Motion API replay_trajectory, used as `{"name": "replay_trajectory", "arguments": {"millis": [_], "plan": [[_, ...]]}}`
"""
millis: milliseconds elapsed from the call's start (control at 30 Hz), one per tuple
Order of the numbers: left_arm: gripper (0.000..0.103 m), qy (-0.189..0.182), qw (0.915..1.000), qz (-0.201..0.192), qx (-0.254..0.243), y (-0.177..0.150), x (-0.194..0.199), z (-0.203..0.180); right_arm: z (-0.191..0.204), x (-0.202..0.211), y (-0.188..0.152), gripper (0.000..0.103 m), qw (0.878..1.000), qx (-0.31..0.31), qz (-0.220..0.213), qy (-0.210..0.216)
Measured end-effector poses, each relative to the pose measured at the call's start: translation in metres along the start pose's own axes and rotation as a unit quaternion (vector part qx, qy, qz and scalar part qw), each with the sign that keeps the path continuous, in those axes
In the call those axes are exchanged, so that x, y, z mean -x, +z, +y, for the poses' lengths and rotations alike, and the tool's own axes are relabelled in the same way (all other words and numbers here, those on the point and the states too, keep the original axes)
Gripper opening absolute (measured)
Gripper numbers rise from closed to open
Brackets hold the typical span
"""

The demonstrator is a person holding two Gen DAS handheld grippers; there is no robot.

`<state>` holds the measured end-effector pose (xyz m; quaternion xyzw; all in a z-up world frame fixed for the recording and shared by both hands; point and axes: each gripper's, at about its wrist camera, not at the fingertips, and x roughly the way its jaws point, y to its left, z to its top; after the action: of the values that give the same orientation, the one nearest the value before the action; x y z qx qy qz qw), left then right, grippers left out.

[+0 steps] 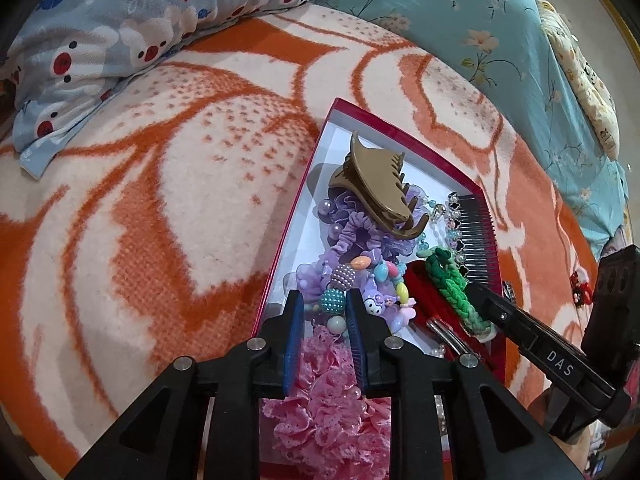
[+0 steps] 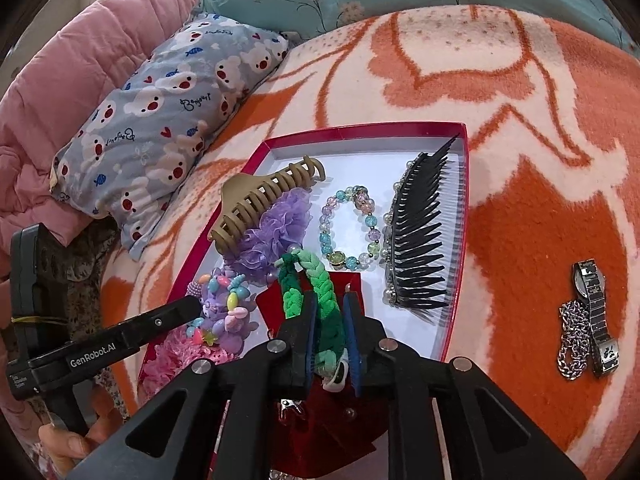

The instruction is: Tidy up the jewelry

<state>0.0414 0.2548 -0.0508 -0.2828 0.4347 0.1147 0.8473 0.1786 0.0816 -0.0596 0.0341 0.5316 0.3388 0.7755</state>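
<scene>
A red-rimmed box (image 1: pixel 404 136) (image 2: pixel 360 130) lies on the bed. It holds a tan claw clip (image 1: pixel 376 184) (image 2: pixel 260 200), purple scrunchies (image 1: pixel 352 232) (image 2: pixel 276 232), a pastel bead bracelet (image 2: pixel 348 228), a black comb (image 1: pixel 478 236) (image 2: pixel 420 236), colourful bead pieces (image 1: pixel 340 284) (image 2: pixel 224 308) and a pink lace scrunchie (image 1: pixel 328 396) (image 2: pixel 172 352). My left gripper (image 1: pixel 322 320) is open over the pink scrunchie and beads. My right gripper (image 2: pixel 329 320) is closed on a green braided hair tie (image 2: pixel 326 308) (image 1: pixel 456 280) over a red cloth (image 2: pixel 352 284).
An orange and white blanket (image 1: pixel 160 200) (image 2: pixel 520 200) covers the bed. A watch (image 2: pixel 596 316) and a silver chain (image 2: pixel 574 340) lie on it right of the box. A bear-print pillow (image 1: pixel 120 32) (image 2: pixel 160 128) and teal floral bedding (image 1: pixel 460 20) lie behind.
</scene>
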Motion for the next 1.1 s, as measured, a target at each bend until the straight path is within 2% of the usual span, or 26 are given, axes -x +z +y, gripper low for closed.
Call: {"name": "replay_trajectory", "arguments": {"millis": [100, 200, 267, 400, 533, 633, 767, 933, 1100], "plan": [[0.022, 0.005, 1.0000, -0.001, -0.005, 0.000, 0.002, -0.002, -0.002, 0.002, 0.000, 0.027, 1.000, -0.005, -0.003, 0.002], [0.024, 0.007, 1.0000, -0.002, -0.006, -0.002, 0.004, -0.003, -0.002, 0.003, 0.000, 0.028, 1.000, -0.006, -0.004, 0.005], [0.030, 0.009, 0.9999, -0.002, -0.006, -0.002, 0.005, -0.003, -0.001, 0.004, -0.001, 0.029, 1.000, -0.007, -0.006, 0.010], [0.033, 0.008, 0.9999, -0.002, -0.006, -0.003, 0.009, -0.004, 0.001, 0.005, -0.002, 0.034, 1.000, -0.007, -0.005, 0.013], [0.043, 0.009, 0.9999, -0.006, -0.007, -0.004, 0.014, -0.006, 0.001, 0.008, -0.003, 0.035, 1.000, -0.008, -0.006, 0.016], [0.045, 0.006, 0.9999, -0.007, -0.007, -0.004, 0.017, -0.007, 0.001, 0.011, -0.003, 0.035, 1.000, -0.009, -0.008, 0.017], [0.058, 0.002, 0.9999, -0.010, -0.007, -0.006, 0.024, -0.007, 0.000, 0.020, -0.004, 0.035, 1.000, -0.015, -0.012, 0.024], [0.062, -0.004, 0.9999, -0.013, -0.001, -0.010, 0.034, -0.003, 0.000, 0.040, -0.008, 0.057, 0.999, -0.018, -0.030, 0.037], [0.067, -0.007, 0.9998, -0.018, 0.000, -0.015, 0.049, -0.003, -0.008, 0.062, -0.011, 0.058, 0.997, -0.042, -0.043, 0.053]]}}
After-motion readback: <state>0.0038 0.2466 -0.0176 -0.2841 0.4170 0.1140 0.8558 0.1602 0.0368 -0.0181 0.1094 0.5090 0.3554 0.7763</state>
